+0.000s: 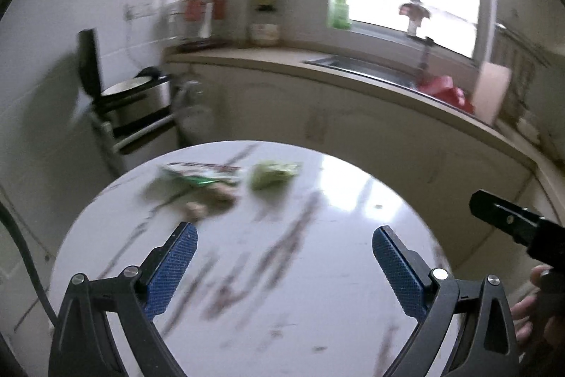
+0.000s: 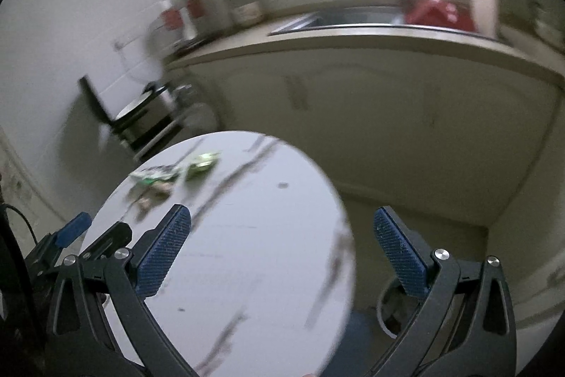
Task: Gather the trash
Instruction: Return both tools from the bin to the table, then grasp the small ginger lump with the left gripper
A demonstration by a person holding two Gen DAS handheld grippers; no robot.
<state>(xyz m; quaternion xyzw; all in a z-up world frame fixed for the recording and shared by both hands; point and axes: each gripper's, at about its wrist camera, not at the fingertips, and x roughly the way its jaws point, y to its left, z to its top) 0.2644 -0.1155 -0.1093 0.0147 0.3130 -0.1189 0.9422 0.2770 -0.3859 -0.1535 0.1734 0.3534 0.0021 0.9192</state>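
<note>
Your left gripper (image 1: pixel 284 244) hovers over a round white marble table (image 1: pixel 317 288), its 2 blue pads spread wide with nothing between them. On the far left part of the table lie the trash pieces, blurred: a white and green wrapper (image 1: pixel 201 174), some pale scraps (image 1: pixel 208 202) just in front of it, and a crumpled green wrapper (image 1: pixel 273 174) to the right. Your right gripper (image 2: pixel 282 235) is also spread and empty, over the table's right edge.
</note>
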